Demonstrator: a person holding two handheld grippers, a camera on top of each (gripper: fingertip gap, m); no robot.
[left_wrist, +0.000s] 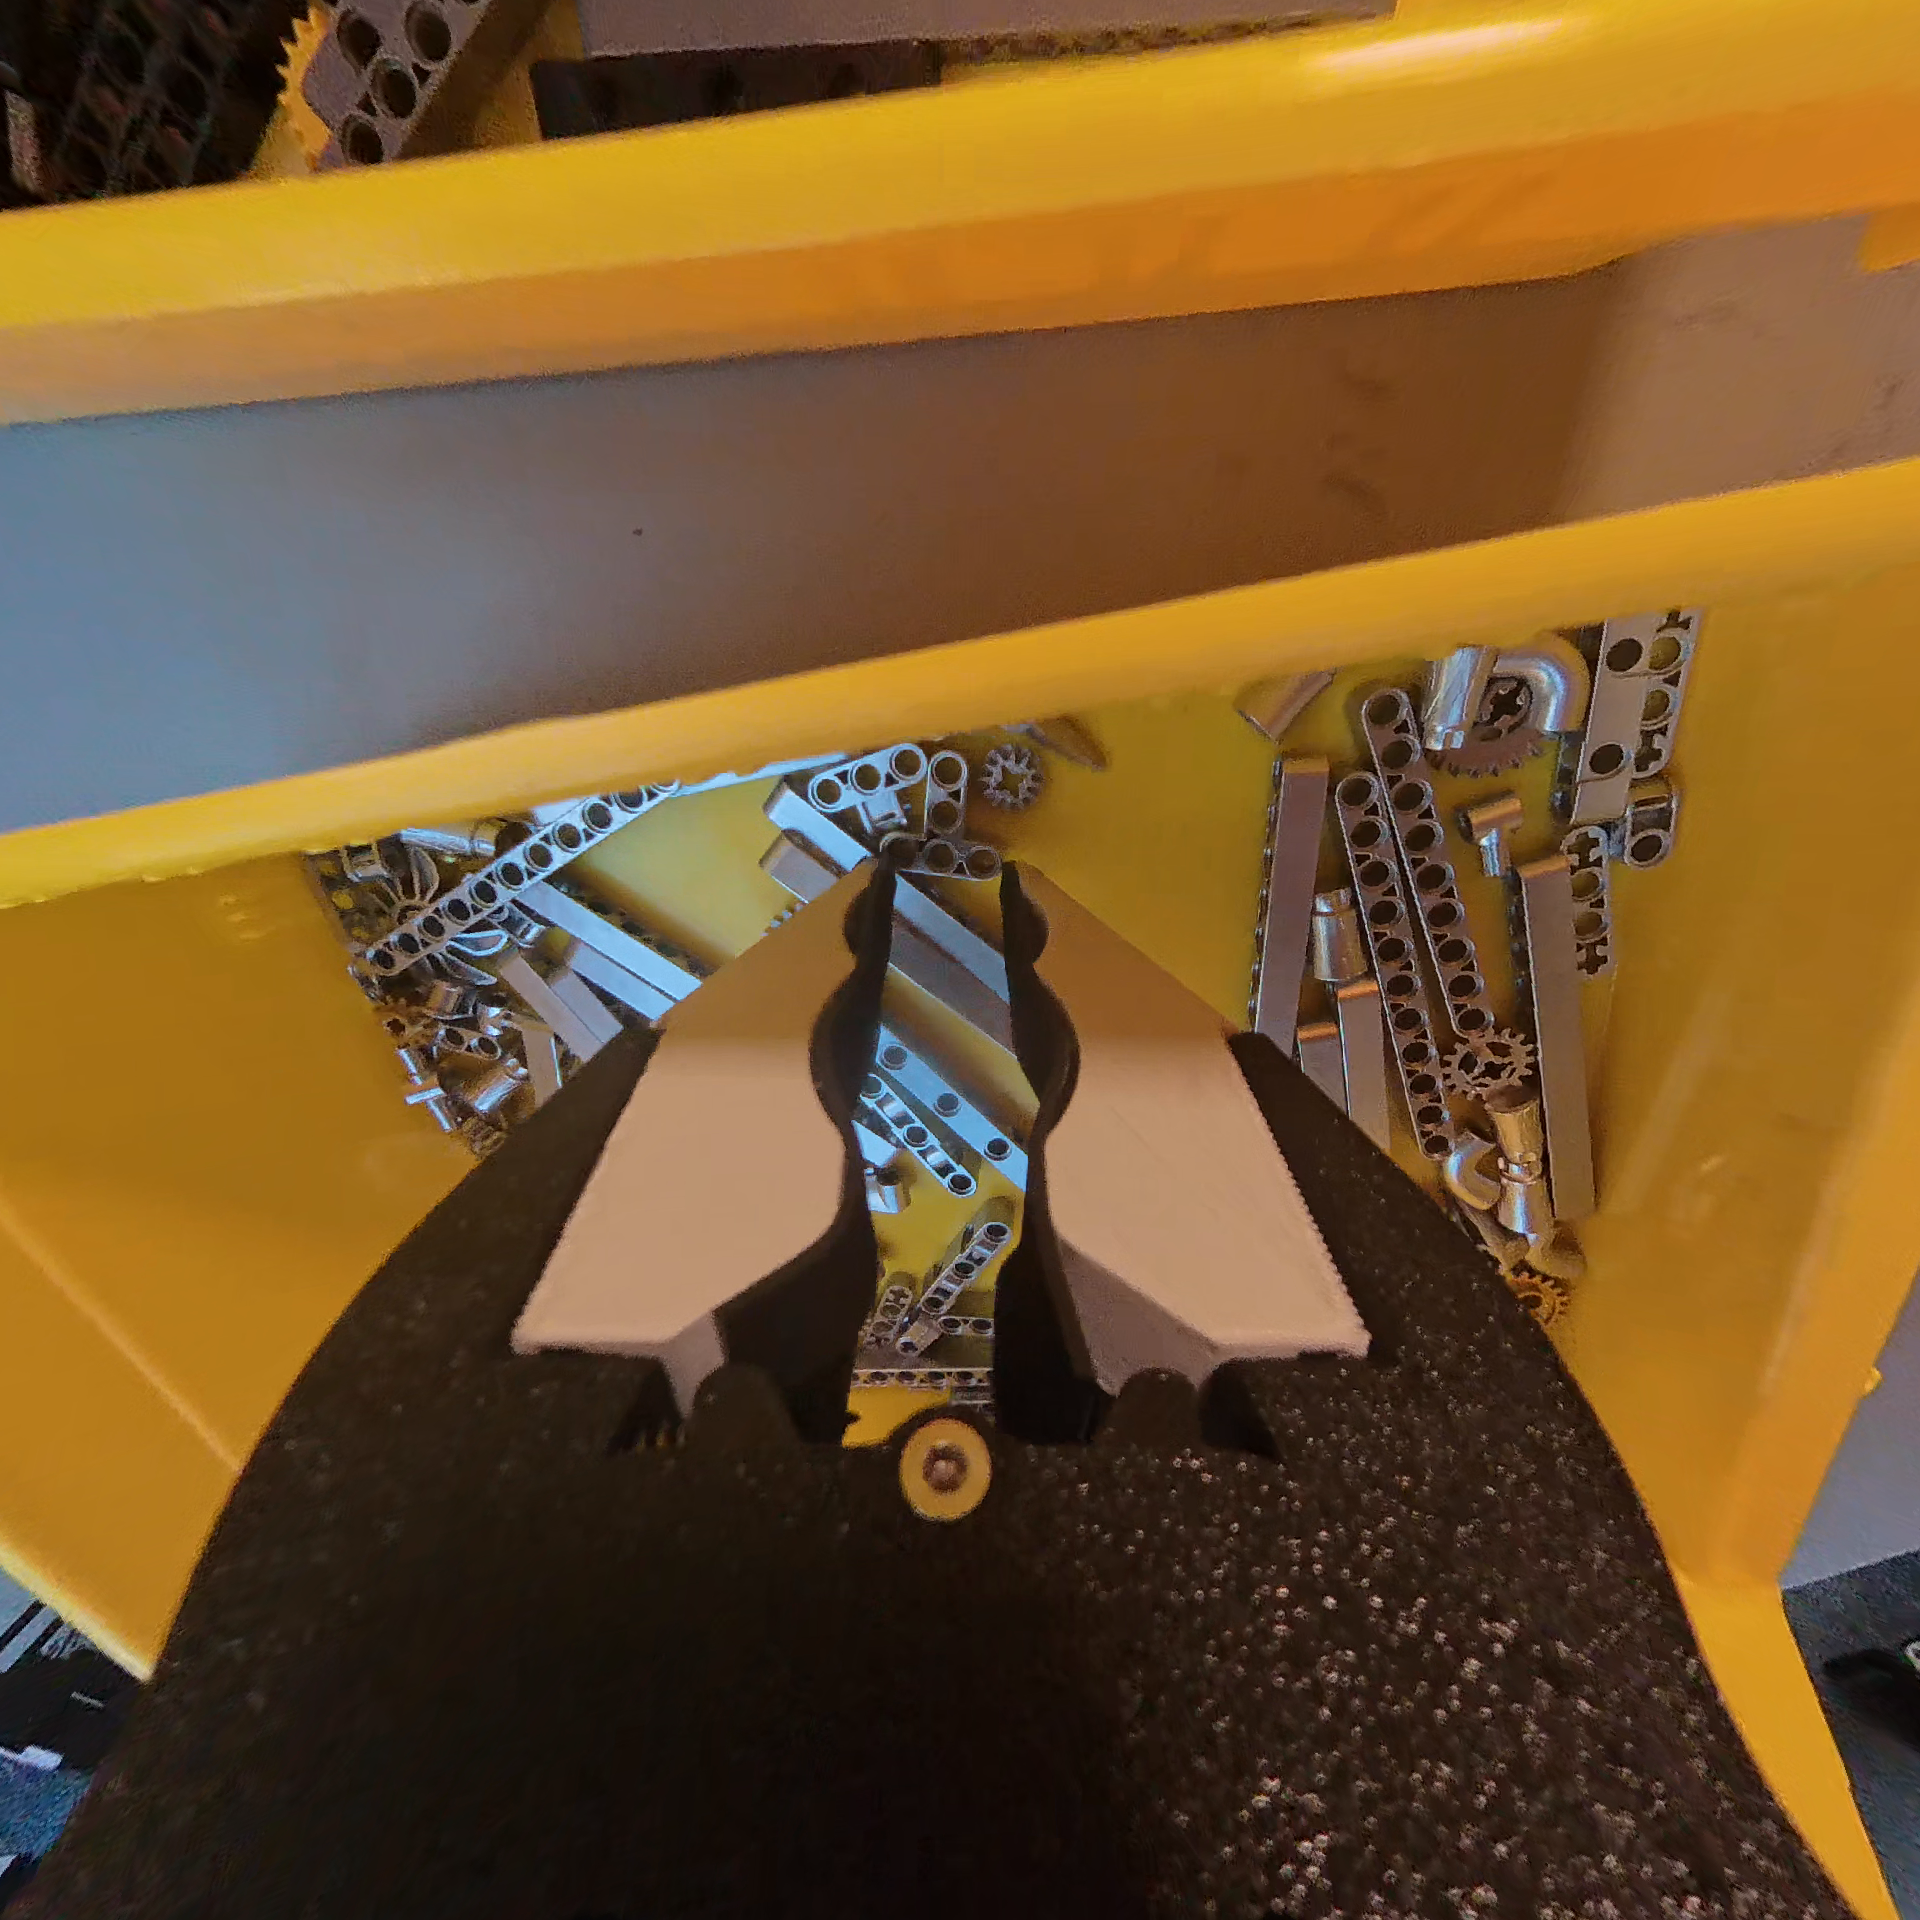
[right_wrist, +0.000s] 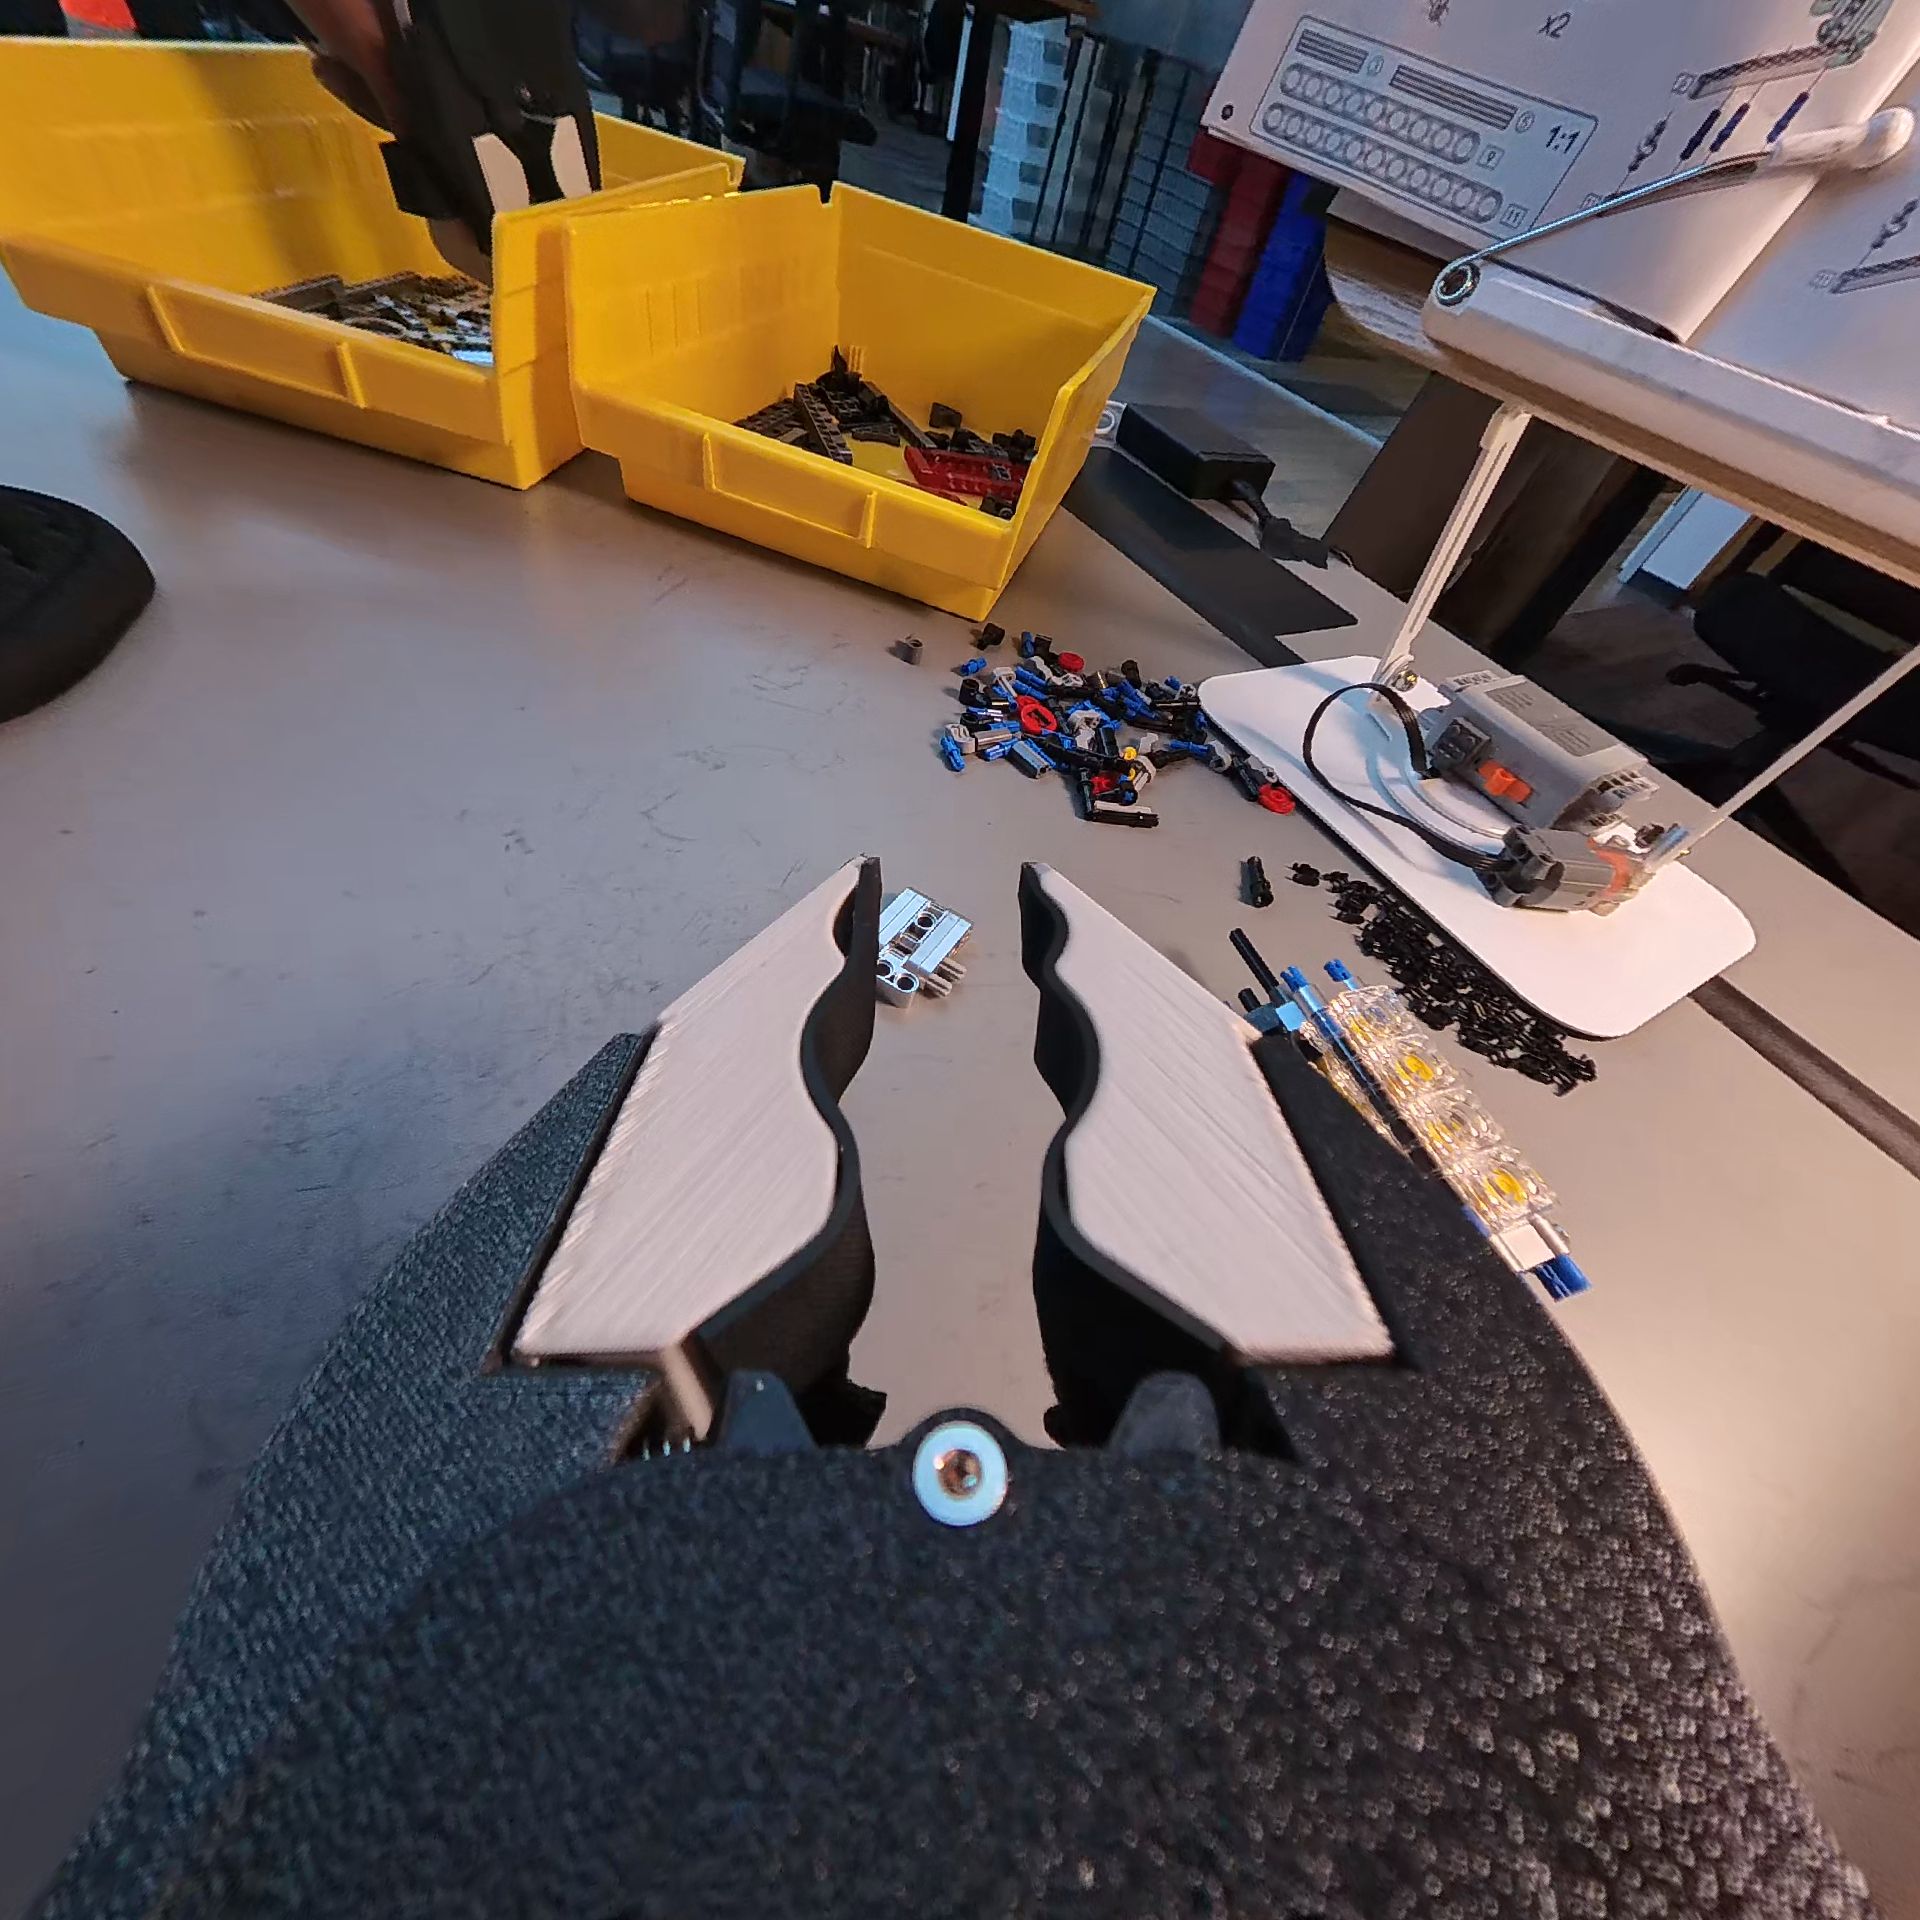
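Grey table (right_wrist: 364, 883): R gripper (right_wrist: 945, 883) half open, empty, by small grey block (right_wrist: 920, 945). L gripper (left_wrist: 943, 883) slightly open, empty, over grey pieces (left_wrist: 940, 971) in yellow bin (left_wrist: 1714, 1039).

printed marks on white instruction sheet (right_wrist: 1507, 114) by diagrams, top right; not copied here.

Glossy yellow plastic bin (left_wrist: 935, 665), smooth; shiny grey plastic beams (left_wrist: 1413, 935) inside. Matt grey counter (right_wrist: 416, 883), scuffed. Right gripper (right_wrist: 940, 883): rough black textured body, ridged white fingers (right_wrist: 717, 1122).
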